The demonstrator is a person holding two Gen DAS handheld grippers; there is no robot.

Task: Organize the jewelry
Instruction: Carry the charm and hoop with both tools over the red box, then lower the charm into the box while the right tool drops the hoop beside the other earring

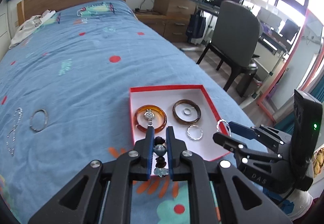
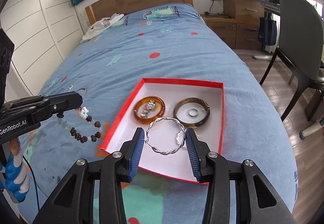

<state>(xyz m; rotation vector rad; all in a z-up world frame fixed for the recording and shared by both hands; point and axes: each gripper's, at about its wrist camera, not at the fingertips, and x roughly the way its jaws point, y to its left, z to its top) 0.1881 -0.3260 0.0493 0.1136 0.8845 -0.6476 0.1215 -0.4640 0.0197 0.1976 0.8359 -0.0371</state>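
The red box (image 2: 221,114) already holds an amber bangle (image 2: 149,110), a dark bangle (image 2: 191,112) and small rings. The right gripper (image 2: 165,137) grips a twisted silver bracelet (image 2: 165,136) above the box, its fingers half closed on it. The left gripper (image 1: 160,133) clamps a beaded bracelet (image 1: 160,155), left of the box. Only the left view shows a silver bangle (image 1: 38,120) and a chain (image 1: 14,131) on the bed, far left of its gripper.

bangles 5 (image 1: 150,118) | ring 1 (image 1: 186,111) | beaded bracelet 1 (image 2: 85,131) | box 1 (image 1: 168,88)
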